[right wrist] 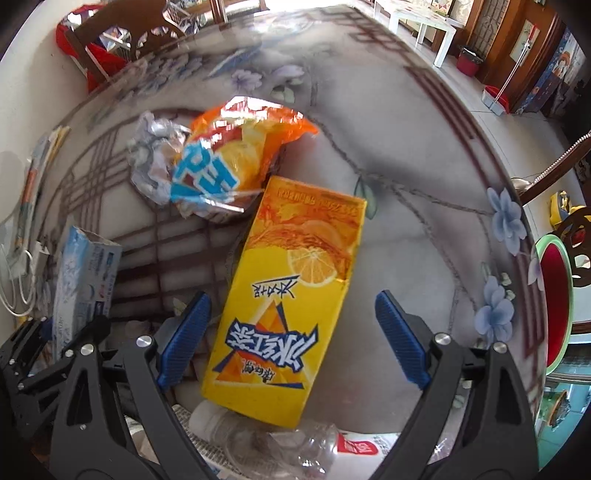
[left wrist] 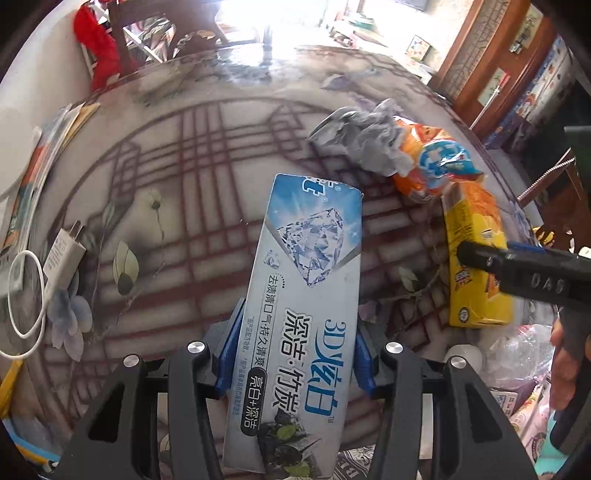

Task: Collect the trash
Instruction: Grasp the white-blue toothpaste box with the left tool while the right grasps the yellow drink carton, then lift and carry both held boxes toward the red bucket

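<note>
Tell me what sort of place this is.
Probably a home dining room: a round patterned table under glass, wooden chairs around it, and a tiled floor beyond. Household litter lies on it, including a toothpaste box and a yellow drink carton.

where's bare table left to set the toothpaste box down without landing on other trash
Bare tabletop lies between the toothpaste box and the white charger, and past the orange snack bag toward the far rim. Crowded: crumpled paper, the bag and the yellow tea carton cluster together.

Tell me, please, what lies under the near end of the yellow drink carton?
A crushed clear plastic bottle with a white cap shows beneath the yellow drink carton. How far it reaches under the carton is covered, so I cannot tell.
</note>
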`<state>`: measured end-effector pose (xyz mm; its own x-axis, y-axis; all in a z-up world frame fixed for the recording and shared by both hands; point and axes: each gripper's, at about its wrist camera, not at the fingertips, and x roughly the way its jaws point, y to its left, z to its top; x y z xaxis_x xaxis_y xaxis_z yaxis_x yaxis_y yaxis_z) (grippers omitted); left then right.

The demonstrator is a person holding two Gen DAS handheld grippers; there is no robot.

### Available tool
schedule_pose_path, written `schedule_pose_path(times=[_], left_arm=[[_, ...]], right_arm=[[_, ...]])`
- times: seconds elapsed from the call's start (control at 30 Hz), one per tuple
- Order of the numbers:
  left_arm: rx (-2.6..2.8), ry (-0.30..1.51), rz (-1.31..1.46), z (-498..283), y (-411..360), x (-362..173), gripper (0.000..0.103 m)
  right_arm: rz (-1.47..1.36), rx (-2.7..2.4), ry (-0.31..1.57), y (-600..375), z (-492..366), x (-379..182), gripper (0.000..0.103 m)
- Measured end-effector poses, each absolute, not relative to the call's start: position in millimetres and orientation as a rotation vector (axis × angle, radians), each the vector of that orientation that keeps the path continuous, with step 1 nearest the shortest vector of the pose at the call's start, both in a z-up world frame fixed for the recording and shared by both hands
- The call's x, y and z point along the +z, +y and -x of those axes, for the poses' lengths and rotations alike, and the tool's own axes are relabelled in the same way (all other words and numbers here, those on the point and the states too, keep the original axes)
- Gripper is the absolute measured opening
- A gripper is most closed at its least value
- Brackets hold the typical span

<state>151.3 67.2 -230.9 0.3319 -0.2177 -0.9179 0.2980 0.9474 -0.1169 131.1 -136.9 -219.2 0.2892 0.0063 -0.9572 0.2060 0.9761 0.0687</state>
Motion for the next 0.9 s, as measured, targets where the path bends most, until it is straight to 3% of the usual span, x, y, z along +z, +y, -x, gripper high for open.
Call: schedule_pose_path(times=[0.03, 0.13, 0.2, 0.27, 0.33, 0.53, 0.9], left_arm=[[-0.332, 1.183, -0.084, -152, 67, -231, 0.049], [-0.324, 1.156, -0.109, -159, 64, -231, 0.069], [-0.325, 1.153, -0.117, -163, 63, -235, 0.07], [-0.32, 1.169, -0.118, -168, 61, -242, 0.065], [-0.297, 1.174, -0.118, -171, 61, -243, 0.046], [-0.269, 1.136, -0.077, -157, 66, -222, 0.045], [-0.313, 0.924, -0.145, -97, 30, -135, 0.045]], right_arm=[[-0.187, -0.135, 1.281, -135, -131, -222, 0.088], [-0.182, -0.137, 1.285, -135, -129, -226, 0.088], [-0.181, -0.128, 1.285, -135, -128, -227, 0.086], [-0.186, -0.098, 1.279, -136, -126, -228, 0.067], [-0.179, -0.081, 1.273, -133, -124, -226, 0.064], [-0.205, -0.025, 1.195, -139, -109, -195, 0.06], [-0.193, 0.005, 0.956, -153, -47, -104, 0.06]])
